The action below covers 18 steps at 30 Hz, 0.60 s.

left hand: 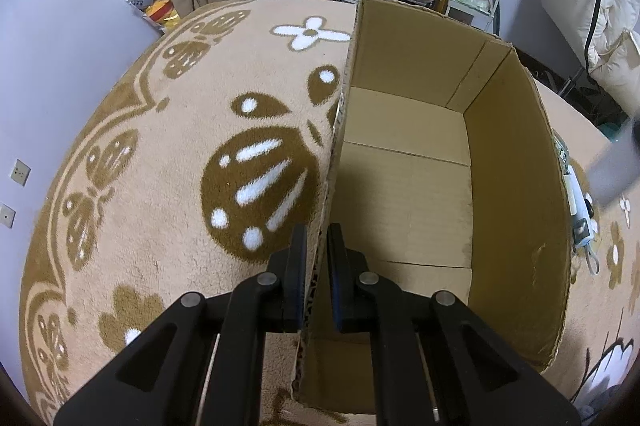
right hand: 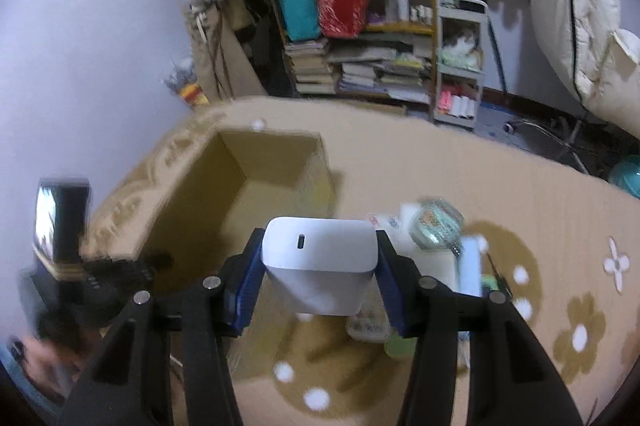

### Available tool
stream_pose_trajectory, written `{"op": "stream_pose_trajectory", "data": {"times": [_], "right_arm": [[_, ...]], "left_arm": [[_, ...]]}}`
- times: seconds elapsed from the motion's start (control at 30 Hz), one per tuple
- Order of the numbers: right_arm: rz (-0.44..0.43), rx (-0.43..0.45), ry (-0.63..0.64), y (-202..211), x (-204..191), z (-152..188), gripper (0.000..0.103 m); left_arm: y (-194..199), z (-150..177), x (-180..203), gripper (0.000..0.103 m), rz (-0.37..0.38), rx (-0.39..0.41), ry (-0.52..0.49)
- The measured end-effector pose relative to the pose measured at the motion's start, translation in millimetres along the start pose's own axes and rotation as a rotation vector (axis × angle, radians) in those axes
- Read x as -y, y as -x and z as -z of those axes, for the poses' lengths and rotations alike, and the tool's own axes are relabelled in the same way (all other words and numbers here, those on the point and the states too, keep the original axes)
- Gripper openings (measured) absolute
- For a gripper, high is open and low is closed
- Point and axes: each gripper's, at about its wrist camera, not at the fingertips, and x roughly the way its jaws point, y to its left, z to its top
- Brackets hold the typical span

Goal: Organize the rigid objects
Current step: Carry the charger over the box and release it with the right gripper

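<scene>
An open, empty cardboard box (left hand: 404, 186) stands on the beige patterned blanket (left hand: 168, 130). My left gripper (left hand: 318, 238) is shut on the box's left wall, one finger on each side. My right gripper (right hand: 320, 246) is shut on a white charger block (right hand: 320, 266) and holds it in the air, just right of the box (right hand: 256, 178). The block also shows blurred at the right edge of the left wrist view (left hand: 618, 166). The left gripper appears blurred at the left of the right wrist view (right hand: 100, 274).
Several small items lie on the blanket right of the box: a round patterned tin (right hand: 438, 224), a white flat box (right hand: 470, 266), packets (right hand: 368, 322). A shelf of books and bags (right hand: 352, 38) and a white cart (right hand: 460, 66) stand behind.
</scene>
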Motion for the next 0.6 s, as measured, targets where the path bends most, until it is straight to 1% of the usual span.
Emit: {"op": "stream_pose_trajectory", "data": {"times": [0.03, 0.13, 0.27, 0.37, 0.43, 0.47, 0.5, 0.6], "right_arm": [[-0.017, 0.008, 0.009, -2, -8, -11, 0.056], [-0.032, 0.015, 0.046, -11, -27, -28, 0.056], [-0.073, -0.016, 0.048, -33, -46, -38, 0.056], [-0.082, -0.046, 0.025, -51, -52, -36, 0.056], [-0.094, -0.074, -0.04, -63, -50, -31, 0.056], [-0.097, -0.082, -0.051, -67, -49, -29, 0.056], [-0.092, -0.09, -0.052, -71, -49, -27, 0.056], [-0.05, -0.104, 0.0, -81, -57, -20, 0.056]], "left_arm": [[0, 0, 0, 0.009, 0.003, 0.0, 0.003], [0, 0, -1, 0.009, 0.012, -0.005, 0.014], [0, 0, -4, 0.009, 0.019, -0.007, 0.02], [-1, 0, -7, 0.009, 0.028, -0.007, 0.037], [-2, -1, -10, 0.009, 0.042, -0.01, 0.055], [-2, -1, -10, 0.009, 0.045, -0.01, 0.057], [-2, -1, -10, 0.009, 0.043, -0.009, 0.053], [-3, -1, -10, 0.009, 0.035, -0.004, 0.043]]}}
